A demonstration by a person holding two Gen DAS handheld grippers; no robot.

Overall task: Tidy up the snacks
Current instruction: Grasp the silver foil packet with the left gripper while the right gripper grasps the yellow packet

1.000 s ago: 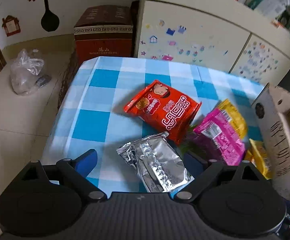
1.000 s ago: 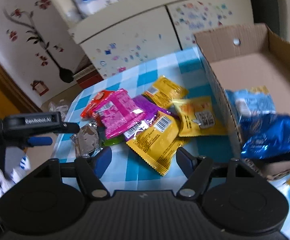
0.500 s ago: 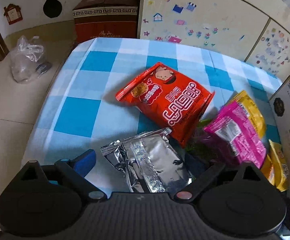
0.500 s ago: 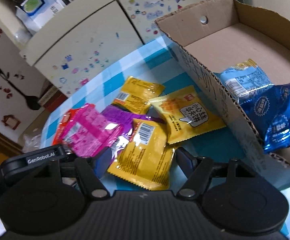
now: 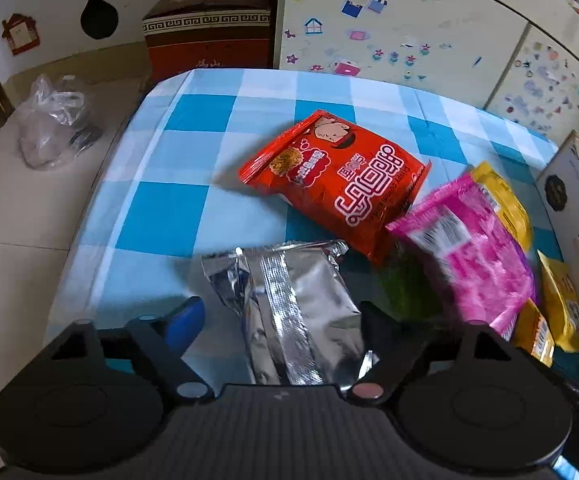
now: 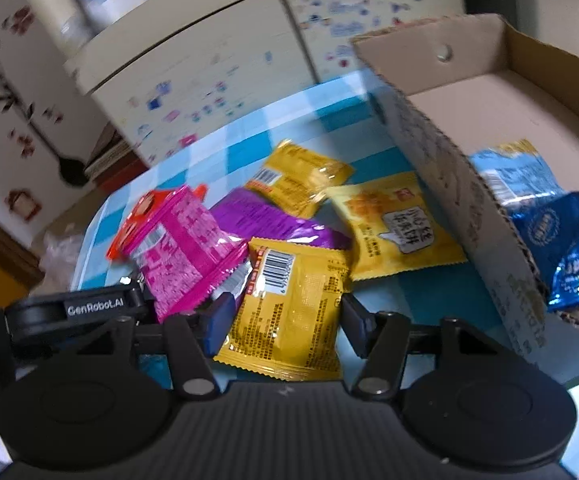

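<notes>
Blue-and-white checked table (image 5: pixel 161 184), cream cabinet (image 5: pixel 409 28) plastered with stickers behind it, brown box (image 5: pixel 209 20) and clear plastic bag (image 5: pixel 55 120) down on the pale floor. Left gripper (image 5: pixel 277 316) closing in around the silver packet (image 5: pixel 289 312), fingers not clearly pressing yet. Right gripper (image 6: pixel 285 320) just narrowed onto the yellow packet (image 6: pixel 289 312), fingers at both its edges. Pink packet (image 6: pixel 185 248) just left of it, atop the heap. Cardboard box (image 6: pixel 449 184) at right, blue bags (image 6: pixel 561 248) inside.
</notes>
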